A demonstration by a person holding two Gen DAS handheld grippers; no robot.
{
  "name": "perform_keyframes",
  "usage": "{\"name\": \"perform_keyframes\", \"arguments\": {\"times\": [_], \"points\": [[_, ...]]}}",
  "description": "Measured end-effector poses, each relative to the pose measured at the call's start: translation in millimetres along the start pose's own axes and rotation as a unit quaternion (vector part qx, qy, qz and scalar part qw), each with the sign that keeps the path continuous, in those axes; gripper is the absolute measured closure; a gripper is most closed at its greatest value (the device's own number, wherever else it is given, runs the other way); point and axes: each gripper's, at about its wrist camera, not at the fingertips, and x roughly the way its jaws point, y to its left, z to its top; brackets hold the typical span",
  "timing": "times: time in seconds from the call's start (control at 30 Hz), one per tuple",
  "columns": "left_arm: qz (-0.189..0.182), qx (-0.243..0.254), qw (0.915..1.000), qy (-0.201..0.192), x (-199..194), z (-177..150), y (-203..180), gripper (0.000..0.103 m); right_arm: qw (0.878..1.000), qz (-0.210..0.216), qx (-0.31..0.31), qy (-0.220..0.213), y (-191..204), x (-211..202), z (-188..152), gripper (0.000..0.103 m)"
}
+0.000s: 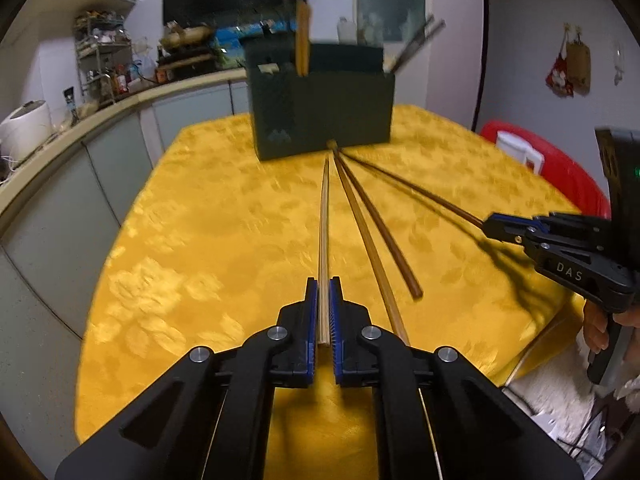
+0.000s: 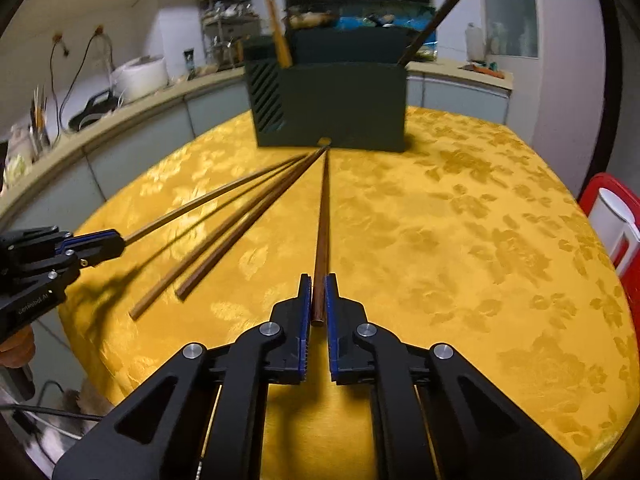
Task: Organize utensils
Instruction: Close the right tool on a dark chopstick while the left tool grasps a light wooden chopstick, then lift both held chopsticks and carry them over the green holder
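Note:
A dark green utensil holder point(image 1: 320, 108) point(image 2: 330, 100) stands at the far side of the yellow table, with a light chopstick point(image 1: 302, 38) at its left and dark chopsticks point(image 1: 418, 42) at its right. My left gripper point(image 1: 324, 286) is shut on a light bamboo chopstick point(image 1: 325, 216) that points at the holder's base. My right gripper point(image 2: 319, 284) is shut on a dark brown chopstick point(image 2: 323, 208), also seen in the left wrist view point(image 1: 416, 190). Two more chopsticks point(image 1: 370, 220) point(image 2: 232, 232) lie on the table between the grippers.
The round table wears a yellow floral cloth point(image 1: 200, 200) point(image 2: 480, 240). A red chair with a white container point(image 1: 532, 156) point(image 2: 616, 216) stands at the right. A kitchen counter point(image 1: 80, 120) with appliances curves along the left and back.

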Motion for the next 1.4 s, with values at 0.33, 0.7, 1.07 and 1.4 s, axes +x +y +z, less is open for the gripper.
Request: {"name": "perform_keyframes", "arguments": {"times": [0.33,0.7,1.07,1.4], "points": [[0.012,-0.022,0.9955,-0.092,-60.2,42.3,16.2,0.097,0.996,0.002,0.022,-0.083,-19.2,-57.3,35.1,0.096],[0.020,-0.002,0.9879,-0.154,-88.4,100.8,13.7,0.097,0.989,0.025,0.041,-0.142,-34.7,-91.3,79.2,0.096],[0.026,-0.002,0.9869,-0.159,-82.5,135.5,19.7,0.097,0.986,0.041,0.025,-0.162,-26.9,-99.3,118.5,0.096],[0.034,0.011,0.9884,-0.148,-75.2,168.5,22.3,0.097,0.988,0.039,0.031,-0.144,-34.6,-94.5,156.2,0.096]]}}
